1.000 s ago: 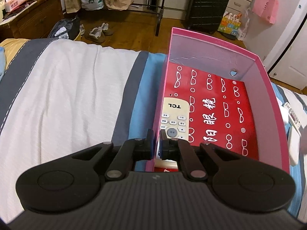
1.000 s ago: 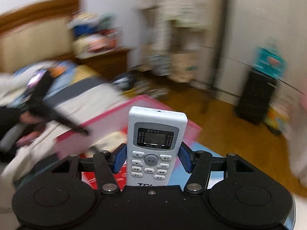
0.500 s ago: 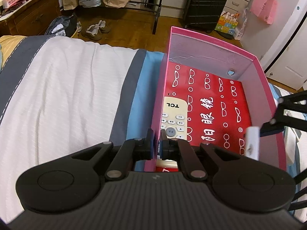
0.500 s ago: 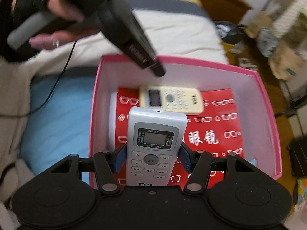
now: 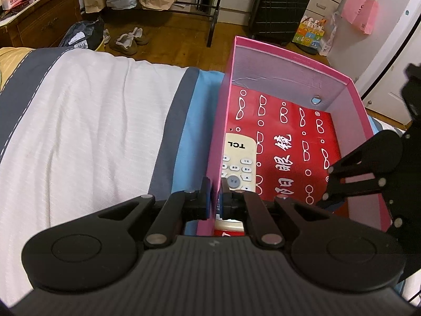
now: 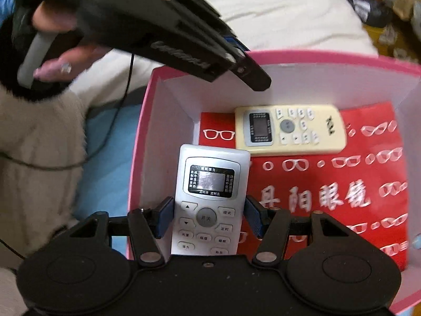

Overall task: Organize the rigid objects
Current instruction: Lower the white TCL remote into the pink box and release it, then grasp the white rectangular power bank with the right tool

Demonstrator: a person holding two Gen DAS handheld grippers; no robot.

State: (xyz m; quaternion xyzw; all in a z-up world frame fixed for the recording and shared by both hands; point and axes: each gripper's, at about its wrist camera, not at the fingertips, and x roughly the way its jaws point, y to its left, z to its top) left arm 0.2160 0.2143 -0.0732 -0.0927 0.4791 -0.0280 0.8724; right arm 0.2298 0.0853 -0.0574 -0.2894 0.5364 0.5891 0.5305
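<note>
A pink box [image 5: 289, 58] sits on the bed, lined with red paper printed with white glasses [image 5: 286, 131]. A cream TCL remote [image 5: 238, 158] lies inside along the box's left wall. My left gripper [image 5: 215, 197] is shut on that wall, one pad on each side. In the right wrist view, my right gripper [image 6: 208, 216] is shut on a white remote [image 6: 210, 181], held tilted down over the box's near corner, beside the cream remote [image 6: 289, 129]. The left gripper [image 6: 252, 79] and the hand holding it reach in from the upper left.
The striped bed cover [image 5: 92, 131] spreads left of the box. Beyond the bed's edge are a wooden floor, shoes [image 5: 129, 40], paper bags, a black suitcase [image 5: 279, 8] and a wooden dresser [image 5: 39, 18]. The right tool's black frame [image 5: 368, 163] hangs over the box's right wall.
My right gripper has swung from facing the room to pointing down into the box, bringing the white remote low beside the cream one. The left gripper keeps its hold on the wall.
</note>
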